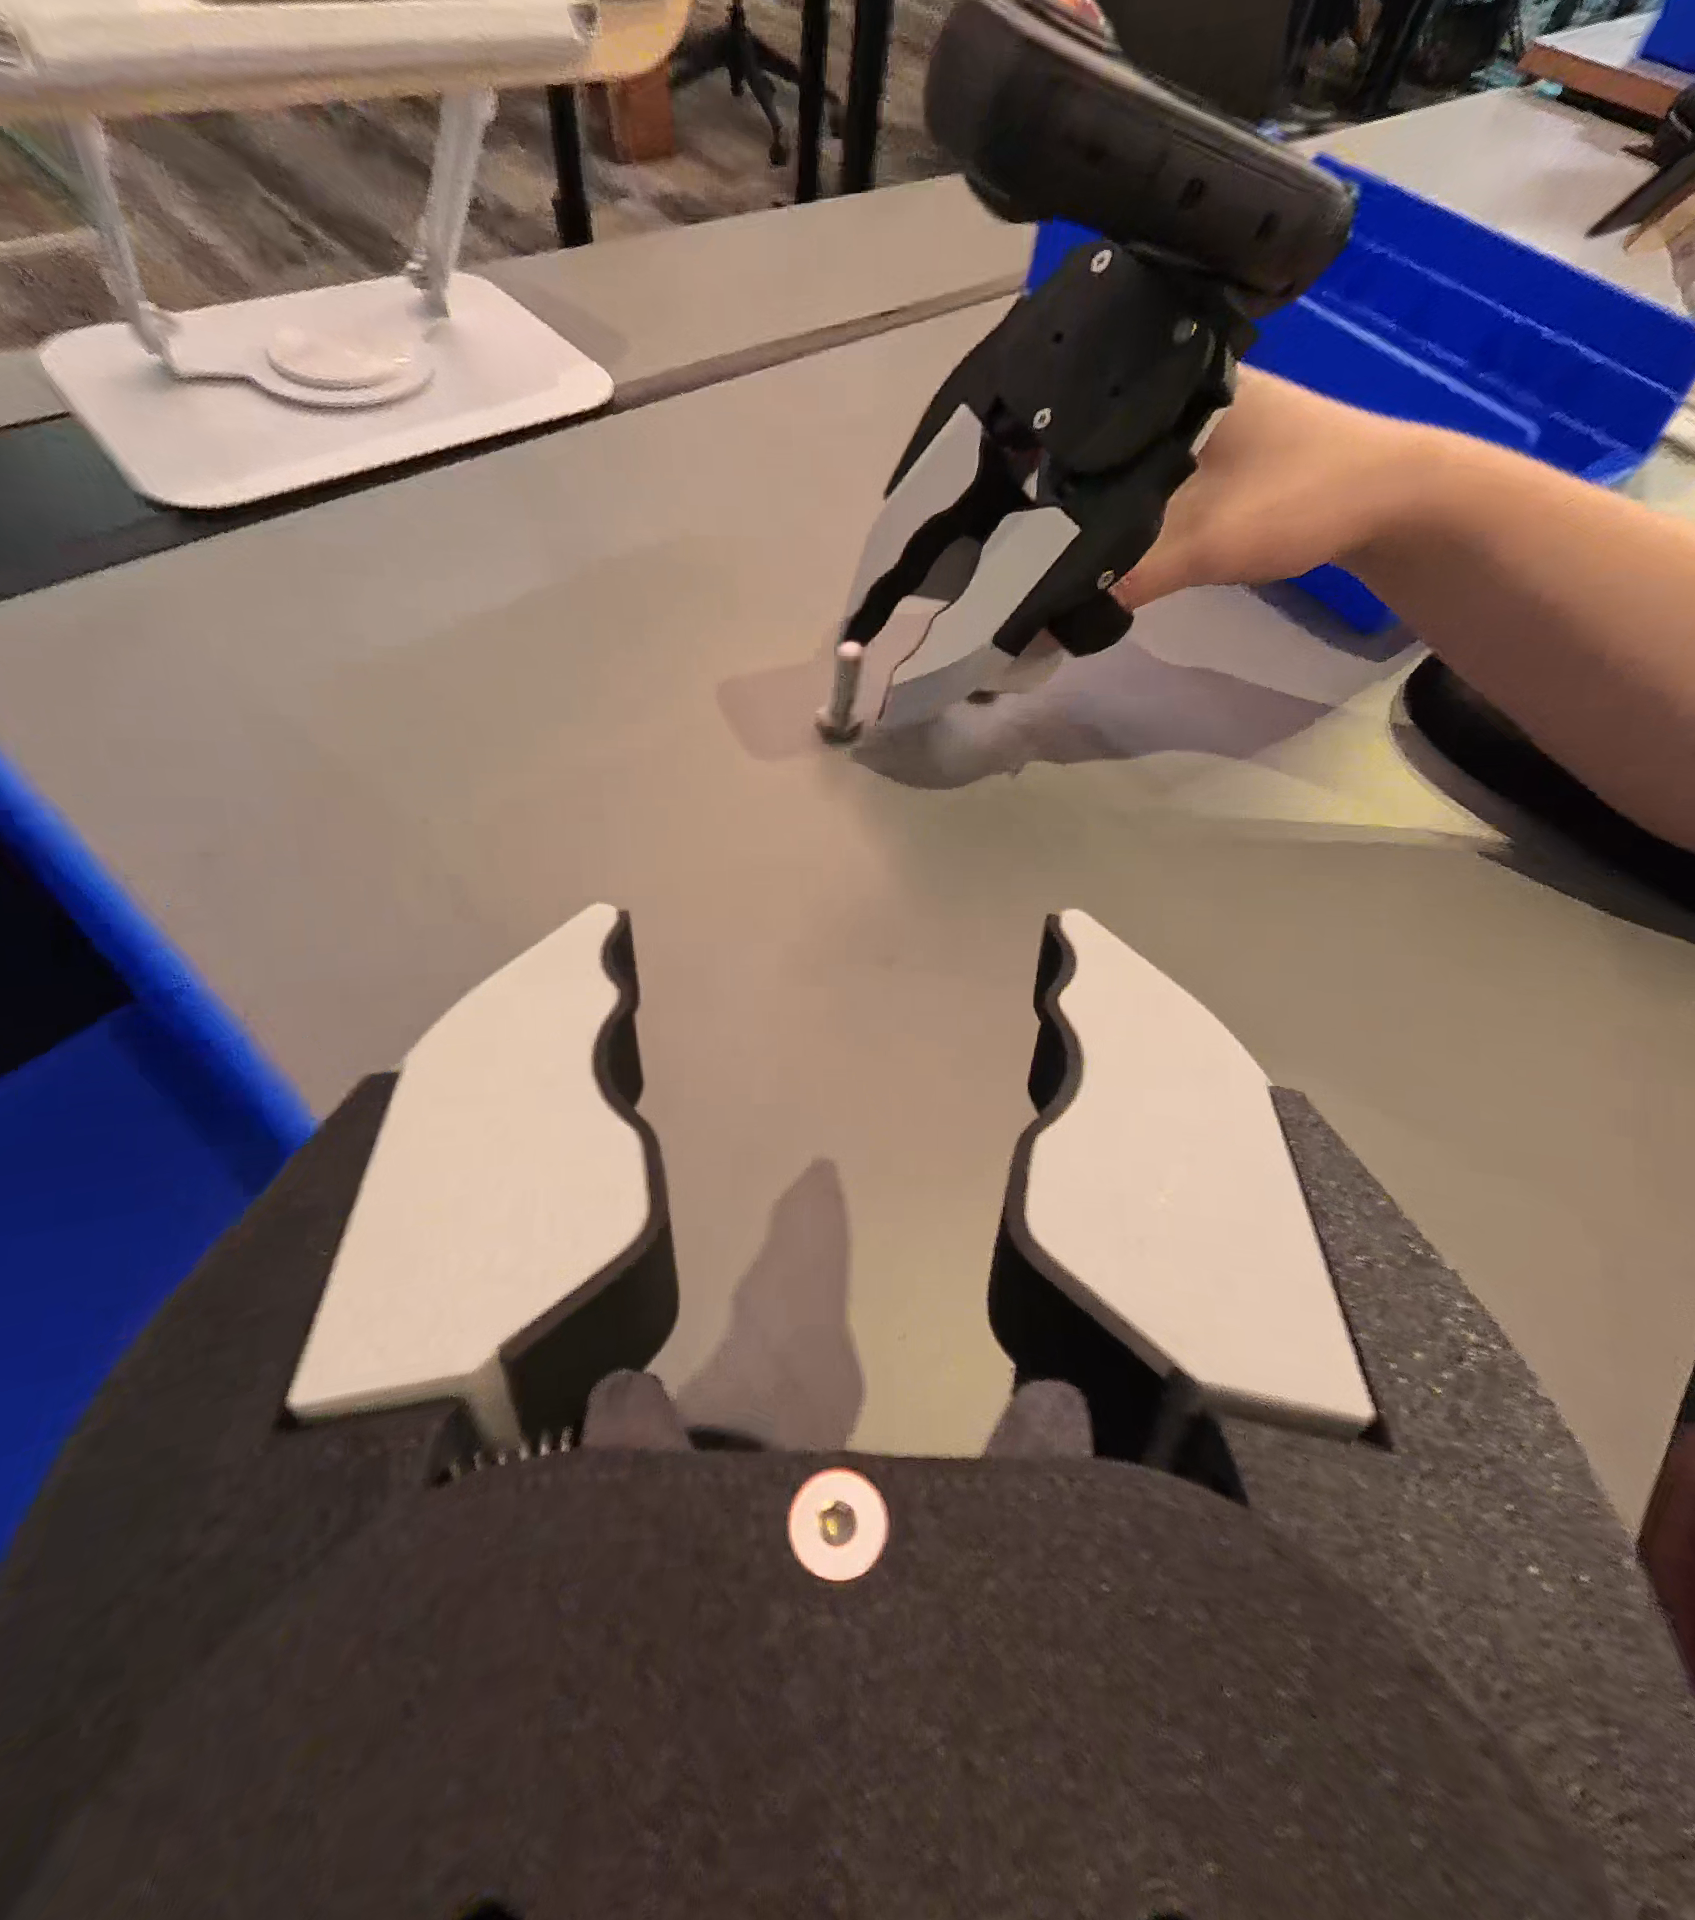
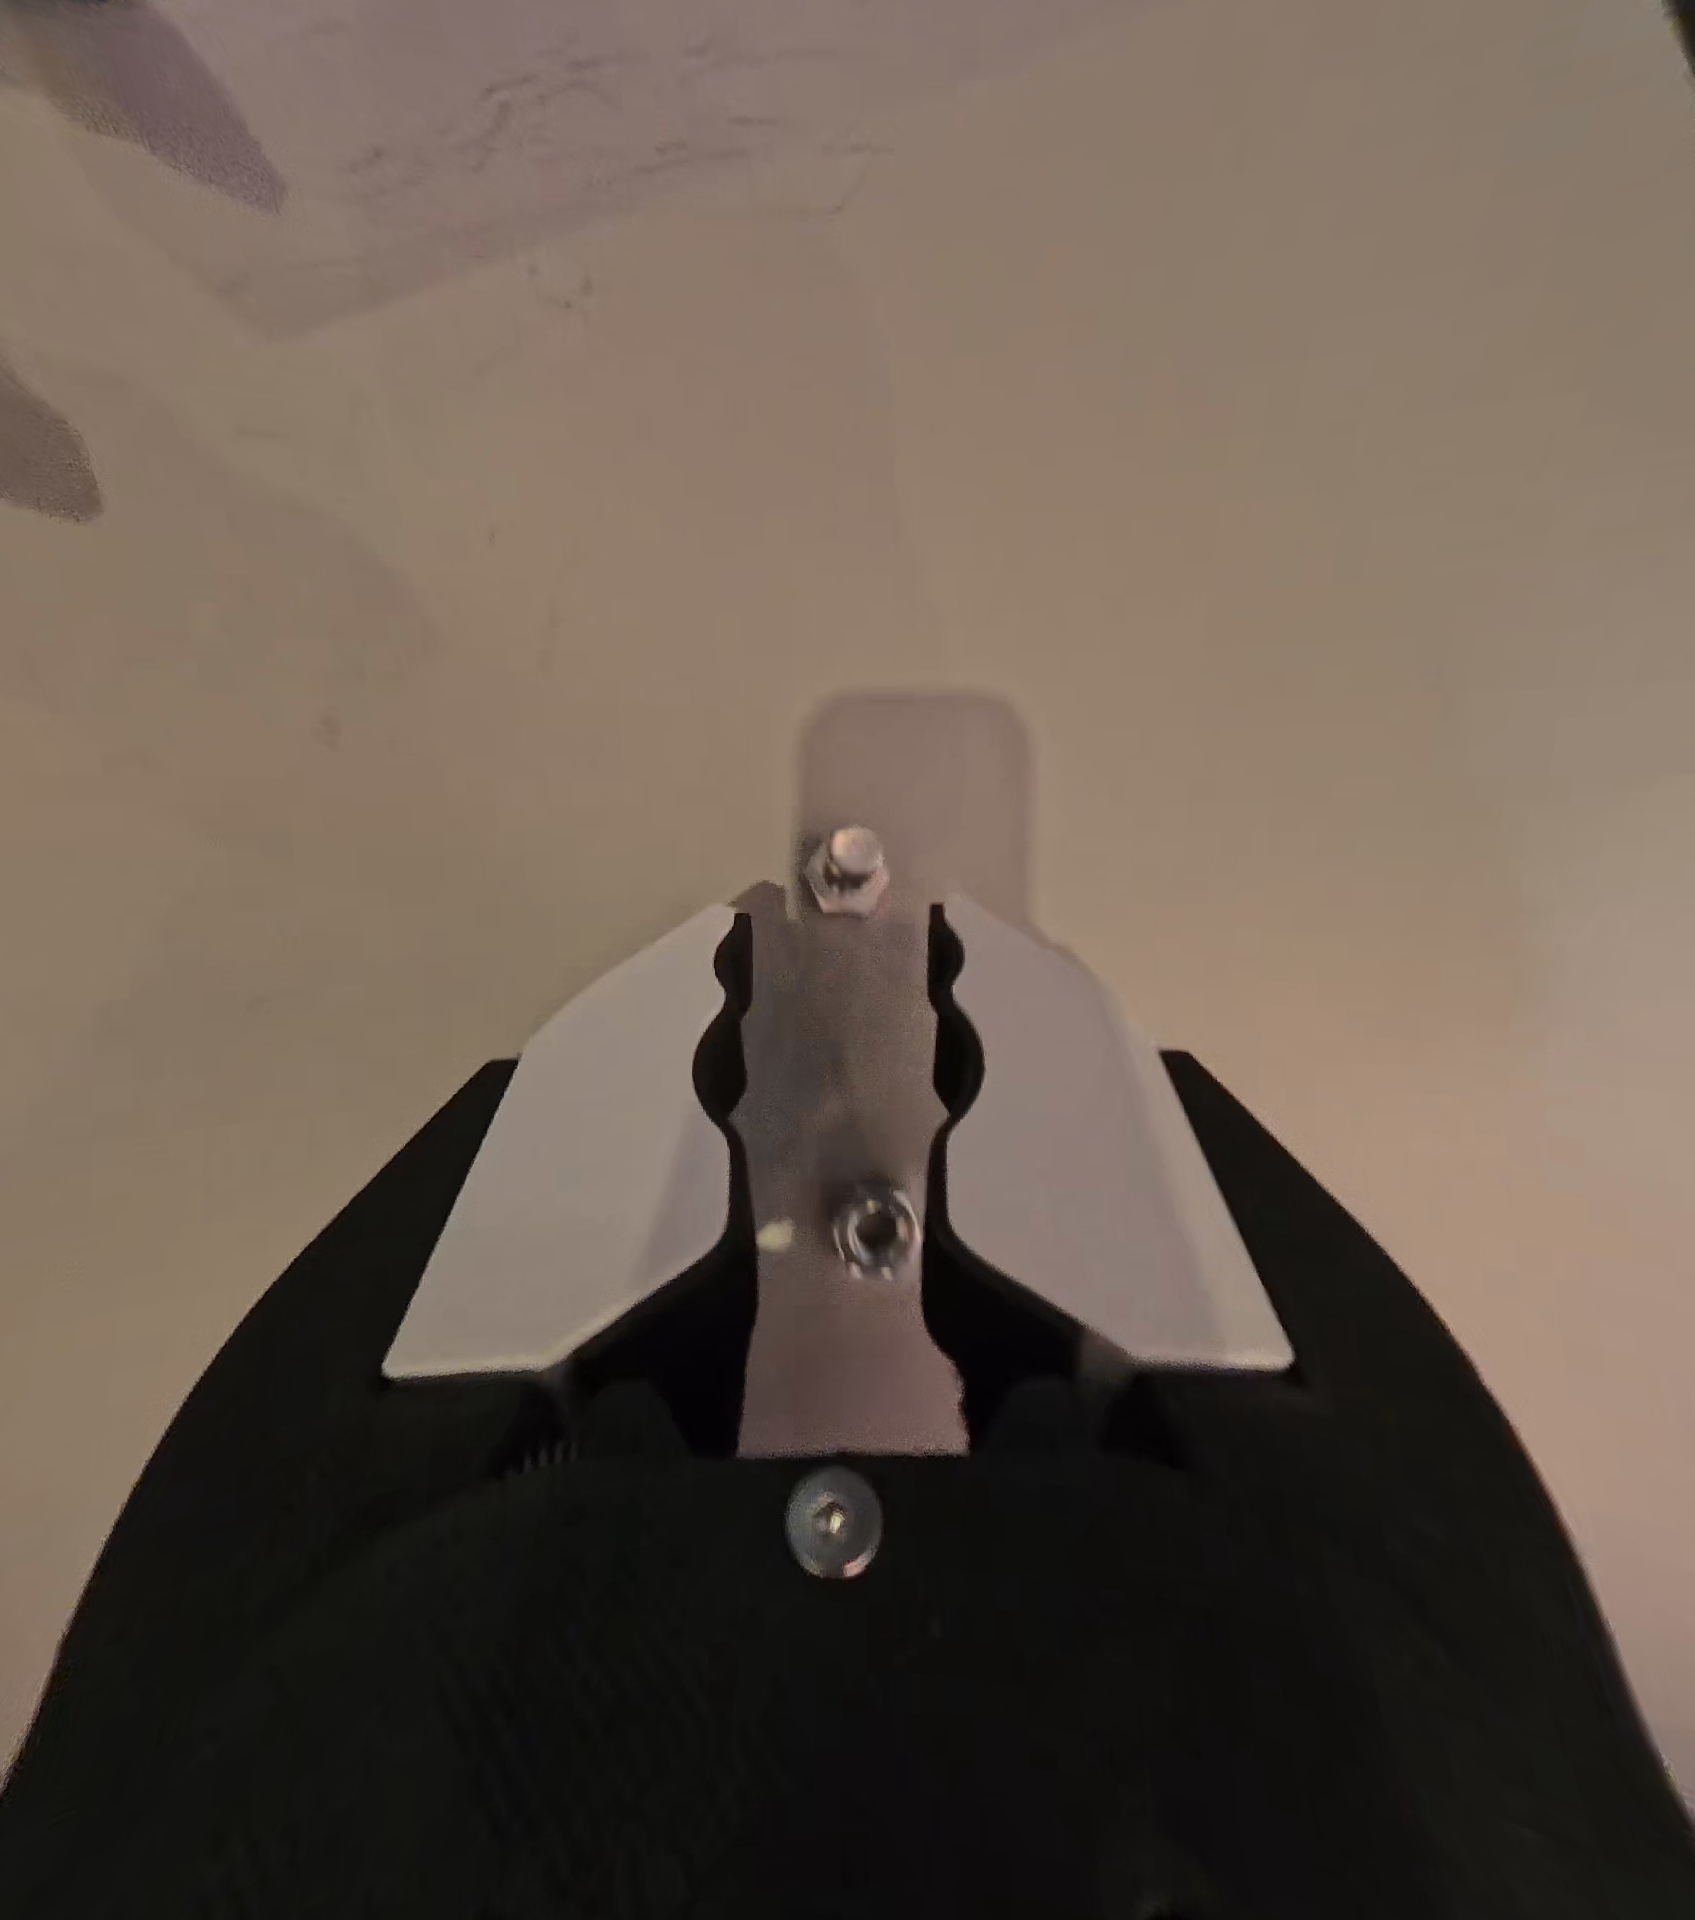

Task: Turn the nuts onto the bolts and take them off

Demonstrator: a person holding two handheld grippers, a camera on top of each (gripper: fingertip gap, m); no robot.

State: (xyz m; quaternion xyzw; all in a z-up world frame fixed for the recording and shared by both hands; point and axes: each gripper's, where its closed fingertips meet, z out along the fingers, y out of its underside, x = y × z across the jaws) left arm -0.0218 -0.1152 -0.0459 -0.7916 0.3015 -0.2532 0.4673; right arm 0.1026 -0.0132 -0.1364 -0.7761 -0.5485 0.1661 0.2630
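Note:
A silver bolt stands upright on a thin grey patch on the grey table. In the right wrist view the bolt carries a hex nut low on its shaft. A second nut lies loose on the patch. My right gripper points down with its jaws a little apart and empty. The loose nut sits in the gap between the fingers, untouched, and the bolt stands just past the tips. It also shows in the left wrist view, right beside the bolt. My left gripper is wide open and empty, low over the table, well short of the bolt.
A blue bin stands close on the left and another at the back right. A white stand sits at the back left. A person's forearm reaches in from the right over a black round object. Spacing between my two grippers at the tips: around 20 centimeters. My left tips are about 35 centimeters from the black round object, my right tips only 30 centimeters.

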